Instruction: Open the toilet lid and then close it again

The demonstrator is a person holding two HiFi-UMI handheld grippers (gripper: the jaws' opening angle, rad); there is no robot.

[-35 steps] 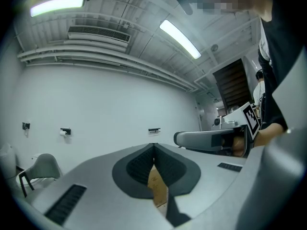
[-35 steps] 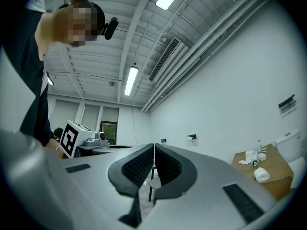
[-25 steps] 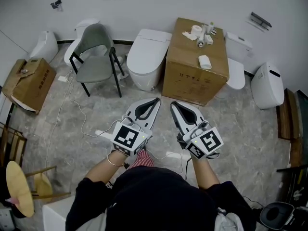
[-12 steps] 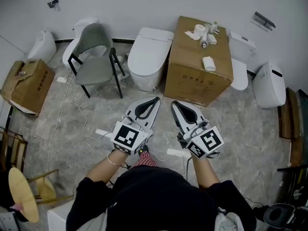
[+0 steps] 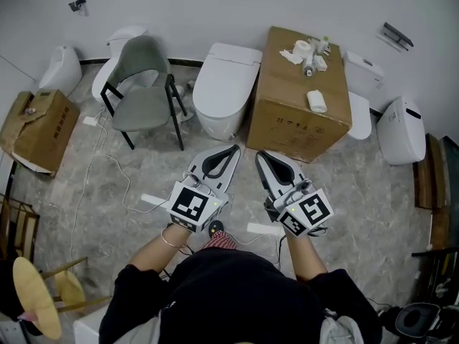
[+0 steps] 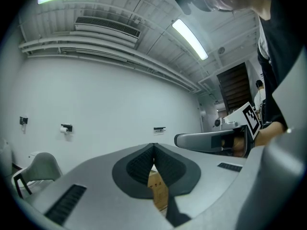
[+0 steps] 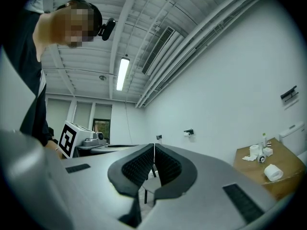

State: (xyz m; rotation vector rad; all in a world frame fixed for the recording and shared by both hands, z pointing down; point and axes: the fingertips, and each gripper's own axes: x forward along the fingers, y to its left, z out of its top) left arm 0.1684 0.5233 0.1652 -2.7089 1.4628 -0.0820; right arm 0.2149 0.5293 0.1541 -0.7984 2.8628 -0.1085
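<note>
A white toilet (image 5: 221,83) with its lid down stands against the far wall, between a grey chair and a cardboard box. My left gripper (image 5: 234,149) is held low in front of it, shut with nothing between its jaws; its tips (image 6: 153,145) meet in the left gripper view. My right gripper (image 5: 259,154) hangs beside it, also shut and empty, tips (image 7: 154,146) together. Both are well short of the toilet and touch nothing.
A grey chair (image 5: 143,84) stands left of the toilet. A large cardboard box (image 5: 301,95) with paper rolls on top stands right of it. More white toilets (image 5: 400,127) line the wall. A smaller box (image 5: 37,127) and cables (image 5: 107,170) lie on the stone floor.
The view has shifted slightly forward and right; the toilet and box sit a little lower in frame. Both grippers stay shut and in the same pose.
</note>
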